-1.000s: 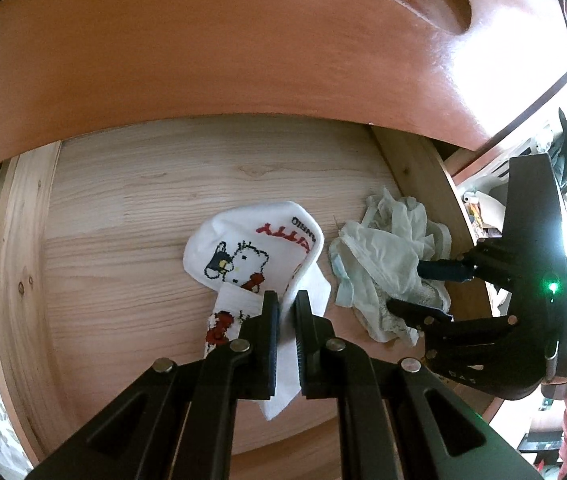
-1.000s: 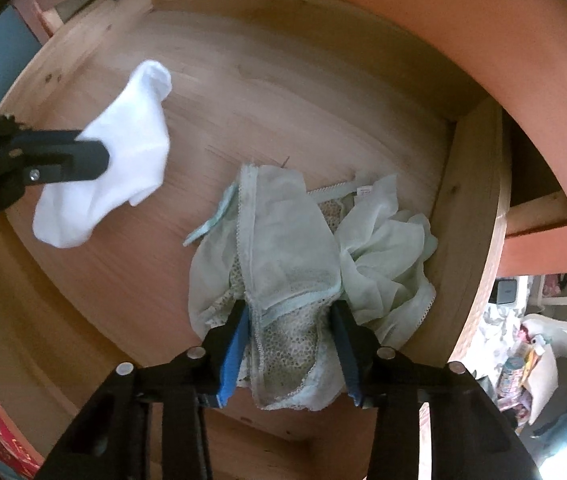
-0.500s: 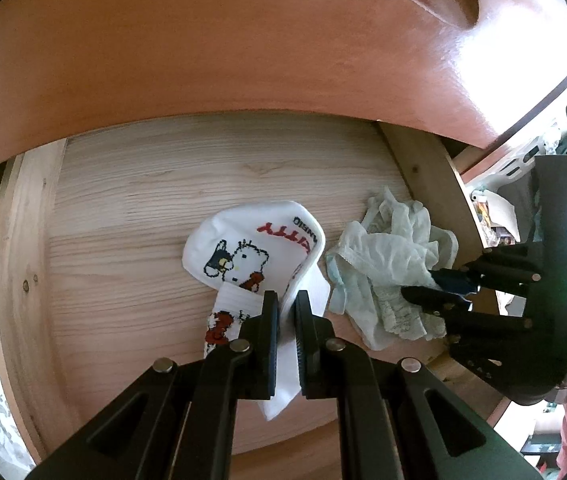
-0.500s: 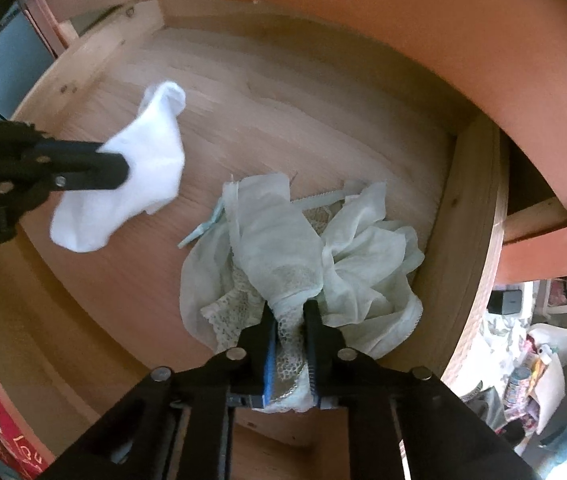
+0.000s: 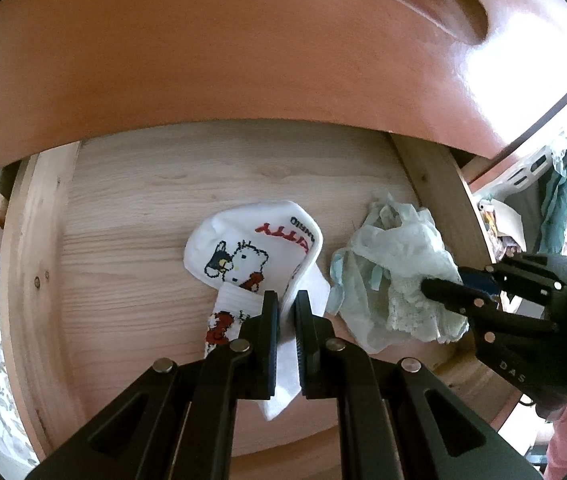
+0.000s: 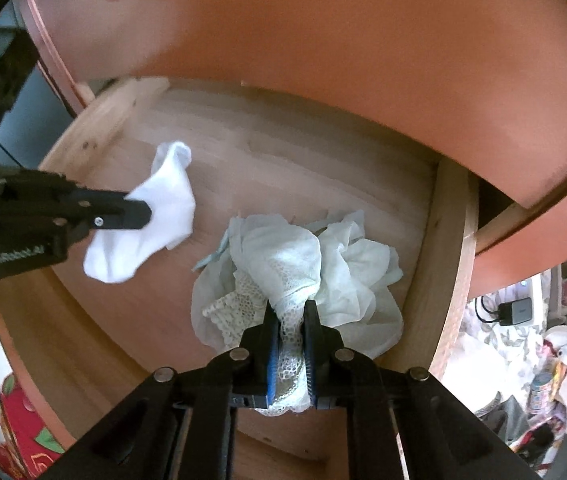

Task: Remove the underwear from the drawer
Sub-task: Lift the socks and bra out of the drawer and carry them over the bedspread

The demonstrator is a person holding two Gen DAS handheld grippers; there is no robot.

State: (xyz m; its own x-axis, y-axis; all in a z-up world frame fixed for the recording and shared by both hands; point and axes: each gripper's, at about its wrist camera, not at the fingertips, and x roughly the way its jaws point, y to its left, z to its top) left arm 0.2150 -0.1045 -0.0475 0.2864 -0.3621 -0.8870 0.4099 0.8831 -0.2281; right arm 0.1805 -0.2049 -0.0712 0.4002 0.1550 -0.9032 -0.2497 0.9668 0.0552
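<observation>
Right wrist view: the right gripper (image 6: pixel 290 312) has its 2 jaws pinched tight on a lace edge of the pale green underwear (image 6: pixel 303 264) — the bunched fabric hangs from the pads above the floor of the wooden drawer (image 6: pixel 449 248), near its right wall. The left gripper (image 5: pixel 286 304) is clamped on a white sock (image 5: pixel 251 256) printed with a cartoon cat — it sits left of the underwear, over the drawer floor.
</observation>
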